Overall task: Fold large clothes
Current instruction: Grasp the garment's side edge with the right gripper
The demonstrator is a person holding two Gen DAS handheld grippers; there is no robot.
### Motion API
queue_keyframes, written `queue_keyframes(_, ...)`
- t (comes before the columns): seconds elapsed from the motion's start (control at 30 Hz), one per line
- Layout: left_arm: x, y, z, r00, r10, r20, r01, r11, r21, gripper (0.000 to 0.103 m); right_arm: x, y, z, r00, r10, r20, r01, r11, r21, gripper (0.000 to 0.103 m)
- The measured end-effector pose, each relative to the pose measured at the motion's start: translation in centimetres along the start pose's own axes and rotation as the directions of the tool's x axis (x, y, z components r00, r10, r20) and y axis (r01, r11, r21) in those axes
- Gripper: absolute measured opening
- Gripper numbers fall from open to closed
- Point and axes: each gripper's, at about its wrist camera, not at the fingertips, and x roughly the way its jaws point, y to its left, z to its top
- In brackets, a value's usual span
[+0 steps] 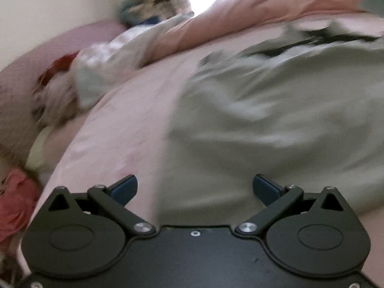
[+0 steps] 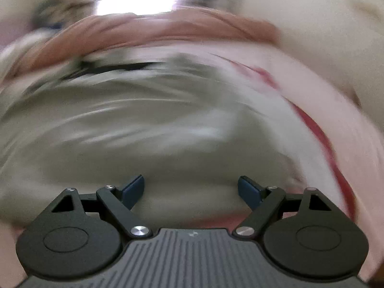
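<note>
A: Jaws on the left gripper (image 1: 195, 187) stand wide apart, blue pads (image 1: 127, 186) showing, nothing between them. Left wrist view first: the grey-green garment (image 1: 276, 120) lies spread on the pink bedsheet (image 1: 124, 124), ahead of the jaws and off to their right. Its near hem sits just in front of the right-hand pad; the left-hand pad is over bare sheet.

B: Which way does it point?

A: Dark neckline band (image 1: 319, 42) is at the far end, so its long axis seems to run away from the gripper, collar far, hem near. Blur makes the edges soft. Crumpled clothes (image 1: 72, 81) sit well apart at the left, and a peach duvet (image 1: 252, 7) is bunched along the far side.

B: Right wrist view?

A: Right gripper (image 2: 191, 188) also gapes wide and is empty. The garment fills the view straight ahead, its near edge close to both pads. Dark band (image 2: 112, 68) again lies far and a little left. A red stripe (image 2: 319, 129) curves along the right, on the sheet or on another cloth; too smeared to say.

B: Nearer gripper?

A: My judgement: the right one is centred on the hem, the left sits at its left corner. Whether either touches cloth, I cannot tell.
</note>
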Motion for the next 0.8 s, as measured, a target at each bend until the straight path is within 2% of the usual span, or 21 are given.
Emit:
queue_keyframes(0.07, 0.4, 3.0, -0.9, 0.997, -0.082, -0.006, 0.081, 0.995, -0.065, 0.103, -0.2, -4.8, -0.2, 0.997, -0.082, -0.007, 0.083, 0.991, 0.106, 0.097)
queue_keyframes(0.1, 0.4, 3.8, -1.2, 0.995, -0.097, -0.006, 0.096, 0.991, -0.094, 0.103, -0.3, -6.4, -0.4, 0.995, -0.103, -0.005, 0.102, 0.987, 0.126, 0.097)
queue_keyframes(0.2, 0.3, 4.3, -1.7, 0.995, -0.095, -0.002, 0.094, 0.988, -0.119, 0.103, -1.1, -9.6, -0.9, 1.000, -0.018, 0.022, 0.013, 0.978, 0.210, 0.084)
queue_keyframes(0.3, 0.2, 3.1, -1.3, 0.998, -0.067, 0.003, 0.067, 0.993, -0.094, 0.103, -1.5, -9.7, -0.9, 0.999, 0.029, 0.035, -0.037, 0.965, 0.259, 0.082)
queue_keyframes(0.4, 0.0, 1.6, -0.9, 0.999, -0.051, 0.011, 0.051, 0.998, -0.047, 0.103, -1.0, -8.9, -0.9, 0.986, 0.162, 0.031, -0.163, 0.929, 0.332, 0.086)
queue_keyframes(0.47, -0.3, 0.9, -0.9, 0.999, -0.037, 0.019, 0.038, 0.999, -0.030, 0.103, -1.0, -8.0, -1.0, 0.989, 0.146, 0.037, -0.150, 0.930, 0.335, 0.093)
queue_keyframes(0.53, 0.0, 1.3, -1.0, 0.999, -0.042, 0.019, 0.043, 0.999, -0.033, 0.103, -0.9, -6.6, -0.6, 0.993, 0.116, 0.017, -0.116, 0.953, 0.281, 0.093)
queue_keyframes(0.57, 0.0, 1.5, -1.0, 0.999, -0.050, 0.017, 0.051, 0.998, -0.041, 0.103, -1.0, -6.2, -0.6, 0.992, 0.128, 0.012, -0.126, 0.955, 0.268, 0.092)
queue_keyframes(0.7, 0.2, 2.1, -1.1, 0.996, -0.086, 0.001, 0.086, 0.992, -0.088, 0.103, -1.2, -5.7, -0.4, 0.979, 0.206, 0.014, -0.201, 0.935, 0.292, 0.090)
queue_keyframes(0.73, 0.2, 2.1, -1.1, 0.996, -0.090, -0.002, 0.089, 0.991, -0.097, 0.103, -1.0, -5.8, -0.5, 0.972, 0.235, -0.001, -0.223, 0.923, 0.313, 0.091)
queue_keyframes(0.8, 0.2, 2.0, -1.0, 0.996, -0.089, -0.002, 0.088, 0.991, -0.099, 0.103, -0.7, -6.3, -0.5, 0.966, 0.258, 0.030, -0.251, 0.895, 0.368, 0.091)
